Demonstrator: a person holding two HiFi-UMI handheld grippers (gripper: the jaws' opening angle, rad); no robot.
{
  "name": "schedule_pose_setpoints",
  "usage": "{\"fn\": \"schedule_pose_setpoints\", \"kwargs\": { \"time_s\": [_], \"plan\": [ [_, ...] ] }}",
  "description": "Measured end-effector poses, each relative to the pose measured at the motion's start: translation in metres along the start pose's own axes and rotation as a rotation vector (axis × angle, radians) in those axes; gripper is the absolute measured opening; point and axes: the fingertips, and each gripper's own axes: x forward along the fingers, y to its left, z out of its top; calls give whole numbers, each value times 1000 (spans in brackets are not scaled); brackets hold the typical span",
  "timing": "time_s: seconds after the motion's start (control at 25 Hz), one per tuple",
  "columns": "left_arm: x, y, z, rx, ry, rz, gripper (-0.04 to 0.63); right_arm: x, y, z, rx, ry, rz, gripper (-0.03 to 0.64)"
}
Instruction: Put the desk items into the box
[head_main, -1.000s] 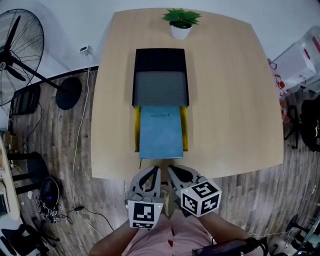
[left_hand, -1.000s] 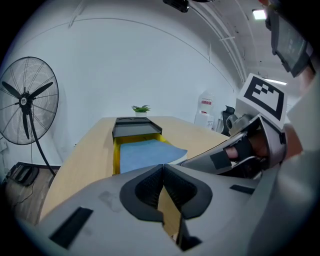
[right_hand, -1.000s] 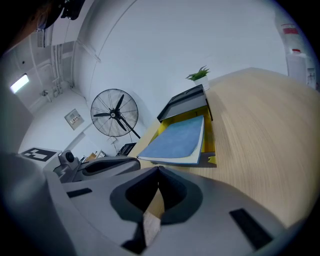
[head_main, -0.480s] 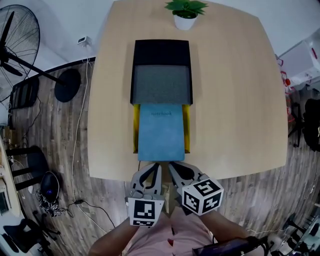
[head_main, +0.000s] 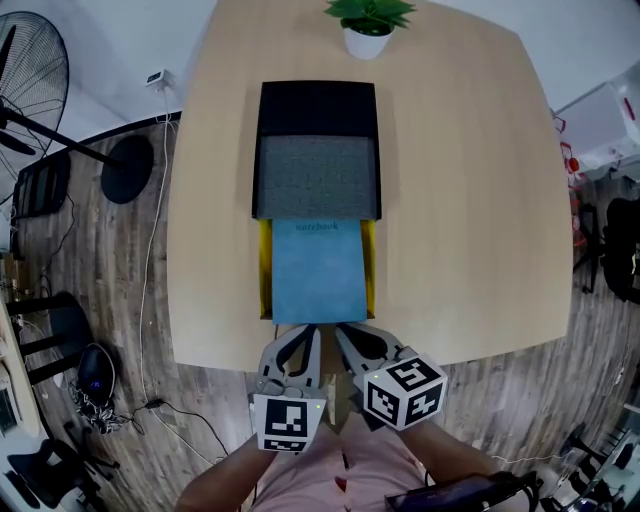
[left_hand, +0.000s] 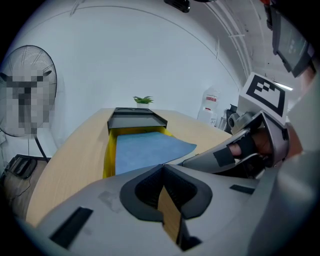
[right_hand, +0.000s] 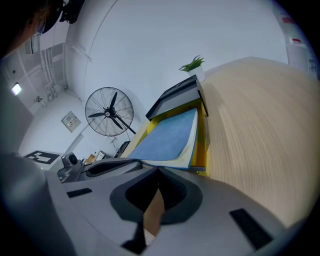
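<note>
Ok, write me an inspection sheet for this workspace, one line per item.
Surface: wooden table, no spills or marks seen.
Job's things: black box mid-table with a grey pad lying on it; blue notebook on a yellow folder, both sticking out from under the pad toward the near edge.
Clutter: potted plant at the far edge.
Grippers: left gripper and right gripper both shut, nothing between the jaws, side by side at the near edge just short of the notebook.
Cables: one cable trailing over the floor left of the table.
Surroundings: standing fan at the left.
</note>
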Motion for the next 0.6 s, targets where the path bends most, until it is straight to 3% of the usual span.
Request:
{"fn": "schedule_pose_setpoints", "kwargs": {
  "time_s": [0.6],
  "plan": [
    [13,13,14,-15,-9,15,12,5,-2,0,36,38,31,3]
  ]
}}
